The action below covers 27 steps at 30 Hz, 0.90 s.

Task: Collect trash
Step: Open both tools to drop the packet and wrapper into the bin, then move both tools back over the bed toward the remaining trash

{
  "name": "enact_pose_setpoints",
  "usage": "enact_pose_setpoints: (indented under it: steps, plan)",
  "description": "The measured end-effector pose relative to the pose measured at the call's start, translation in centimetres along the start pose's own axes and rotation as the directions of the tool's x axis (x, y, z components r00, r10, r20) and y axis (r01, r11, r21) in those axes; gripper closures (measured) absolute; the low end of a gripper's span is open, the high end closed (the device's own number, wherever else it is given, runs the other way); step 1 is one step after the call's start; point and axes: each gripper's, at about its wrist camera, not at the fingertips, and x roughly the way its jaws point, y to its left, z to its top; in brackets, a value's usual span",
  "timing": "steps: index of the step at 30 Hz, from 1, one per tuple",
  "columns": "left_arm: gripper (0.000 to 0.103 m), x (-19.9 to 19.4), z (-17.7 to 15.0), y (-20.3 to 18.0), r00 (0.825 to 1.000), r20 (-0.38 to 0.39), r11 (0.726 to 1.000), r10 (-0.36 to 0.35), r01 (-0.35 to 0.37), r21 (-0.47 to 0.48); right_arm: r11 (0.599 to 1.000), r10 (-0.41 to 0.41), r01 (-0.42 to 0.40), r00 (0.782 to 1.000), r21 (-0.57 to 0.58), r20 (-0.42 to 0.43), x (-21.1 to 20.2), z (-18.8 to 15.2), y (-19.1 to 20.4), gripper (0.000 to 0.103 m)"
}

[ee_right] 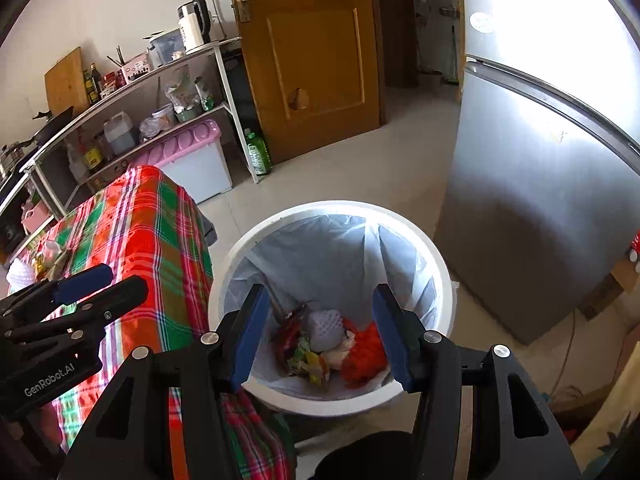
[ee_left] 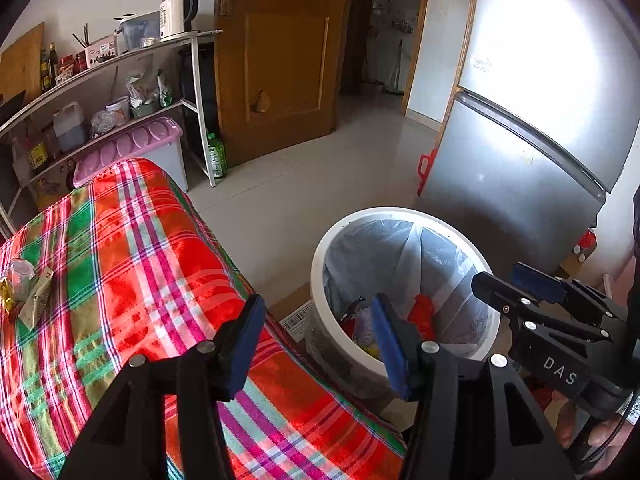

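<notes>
A white trash bin with a clear liner stands on the floor beside the table; it also shows in the left wrist view. Inside lie a white foam net, red crumpled trash and wrappers. My right gripper is open and empty, right above the bin's mouth. My left gripper is open and empty, over the table's edge next to the bin. More trash, wrappers and a clear bag, lies on the plaid tablecloth at the far left; it also shows in the right wrist view.
A silver fridge stands right of the bin. A metal shelf with bottles, a kettle and a pink-lidded box lines the back wall. A wooden door stands open behind. Cardboard lies by the bin's base.
</notes>
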Motion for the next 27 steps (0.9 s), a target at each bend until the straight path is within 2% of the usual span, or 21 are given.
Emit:
enact_pose_setpoints:
  steps: [11,15,27]
  plan:
    - [0.045,-3.5,-1.2,5.2,0.997,0.055,0.994,0.060,-0.055,-0.089,0.995,0.080,-0.077,0.996,-0.065,0.038,-1.2,0.5,5.3,0.048]
    - [0.045,-4.7,-1.8,7.6,0.991,0.069,0.987,0.112,-0.103,-0.123,0.990,0.116,-0.112,0.992,-0.086,0.041,-1.1,0.6,7.5,0.048]
    - [0.044,-8.4,-4.3,15.8,0.970,0.076,0.946,0.230,-0.205,-0.253,0.956,0.227,-0.220,0.974,-0.195,0.016,0.1,0.7,16.1,0.048]
